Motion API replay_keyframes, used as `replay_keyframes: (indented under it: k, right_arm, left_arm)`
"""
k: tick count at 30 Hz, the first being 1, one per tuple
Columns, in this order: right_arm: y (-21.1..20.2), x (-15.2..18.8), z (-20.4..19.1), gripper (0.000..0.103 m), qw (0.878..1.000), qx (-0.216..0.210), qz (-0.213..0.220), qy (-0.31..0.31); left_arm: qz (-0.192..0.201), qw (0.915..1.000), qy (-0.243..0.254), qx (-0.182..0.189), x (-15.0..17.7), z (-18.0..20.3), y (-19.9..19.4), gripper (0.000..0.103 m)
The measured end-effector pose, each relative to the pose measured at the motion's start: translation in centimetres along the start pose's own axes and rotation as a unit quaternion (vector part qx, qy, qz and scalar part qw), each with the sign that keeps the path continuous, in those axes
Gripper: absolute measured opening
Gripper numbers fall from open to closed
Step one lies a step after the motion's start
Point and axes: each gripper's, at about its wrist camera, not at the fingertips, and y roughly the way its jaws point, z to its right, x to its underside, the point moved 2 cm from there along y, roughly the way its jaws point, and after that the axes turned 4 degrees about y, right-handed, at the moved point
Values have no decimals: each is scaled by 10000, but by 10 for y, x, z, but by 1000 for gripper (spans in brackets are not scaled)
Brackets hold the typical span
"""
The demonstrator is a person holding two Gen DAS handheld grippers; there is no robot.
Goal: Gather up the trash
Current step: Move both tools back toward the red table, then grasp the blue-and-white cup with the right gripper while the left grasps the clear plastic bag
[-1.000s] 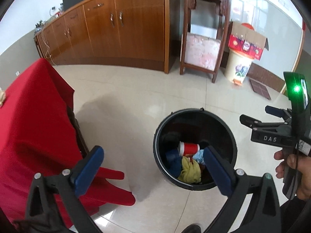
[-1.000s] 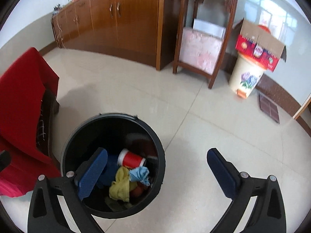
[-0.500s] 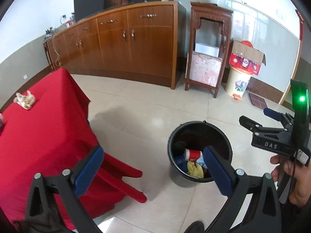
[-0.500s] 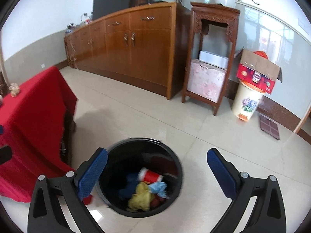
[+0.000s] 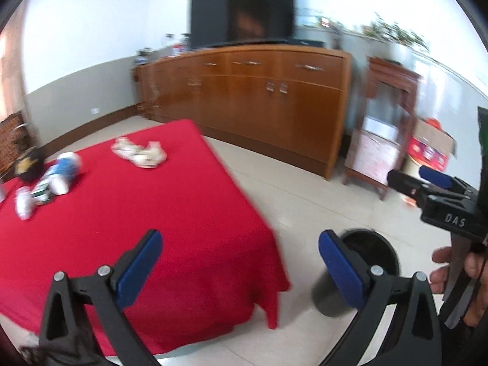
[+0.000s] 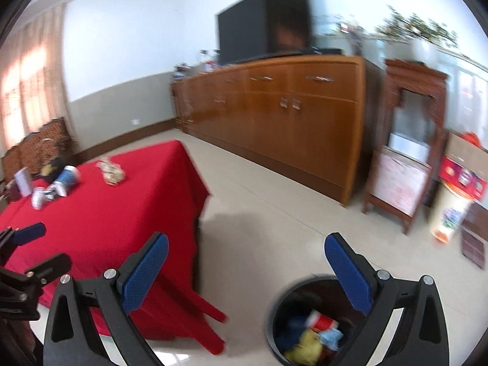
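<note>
A table under a red cloth [image 5: 128, 213] [image 6: 106, 222] carries trash: a crumpled wrapper [image 5: 140, 154] [image 6: 111, 172], a blue and white can [image 5: 62, 172] [image 6: 65, 178], a small white bottle [image 5: 24, 202] [image 6: 38, 198] and a dark item [image 5: 27, 163]. The black bin [image 6: 308, 323] [image 5: 363, 262] stands on the floor to the right, with a red cup [image 6: 323, 323], yellow cloth and blue scraps inside. My left gripper [image 5: 239, 265] is open and empty above the table's near corner. My right gripper [image 6: 247, 270] is open and empty, above the floor between table and bin.
A long wooden sideboard [image 5: 259, 103] with a television [image 5: 241, 15] lines the back wall. To its right stand a dark wooden stand [image 6: 408, 158], a cardboard box [image 6: 463, 167] and a white pedal bin [image 6: 448, 216]. A hand [image 5: 460, 277] holds the right gripper's handle.
Both grippers have lifted and swung left from over the bin toward the table. The tabletop trash has come into view; the bin has dropped to the lower right. Both stay open.
</note>
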Motion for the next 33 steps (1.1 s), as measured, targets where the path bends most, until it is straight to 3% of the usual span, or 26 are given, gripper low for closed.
replay_keyframes:
  k: [3,10,12,21,27,33]
  right_arm:
    - [12,-11,-37,103,9994,-323,76,-115]
    - [52,-23,-137,103,9956,-691,-225,-597]
    - [63,-23,-163,103,9925,-847,-456,-758]
    - [107,-25,-303,103,9793,-1490,-594,-1234]
    - [149,-36,-394,103,9713,-1751,-650,-1473]
    - [201,-40,-470,103,9661,-1862,-791,-1602]
  left_arm:
    - [77,9989,-211,-409,3,-34,-6,103]
    - [154,9909,-684,-1151,19,-118,-22,103]
    - [152,9863,-845,-1408,26,-150,-27,103]
    - [33,9606,-1491,-2346,45,-276,-38,102]
    - [4,9491,-1785,-2594,45,-340,-22,102]
    - [-158,9482,-1906,-2535,40,-378,15,99]
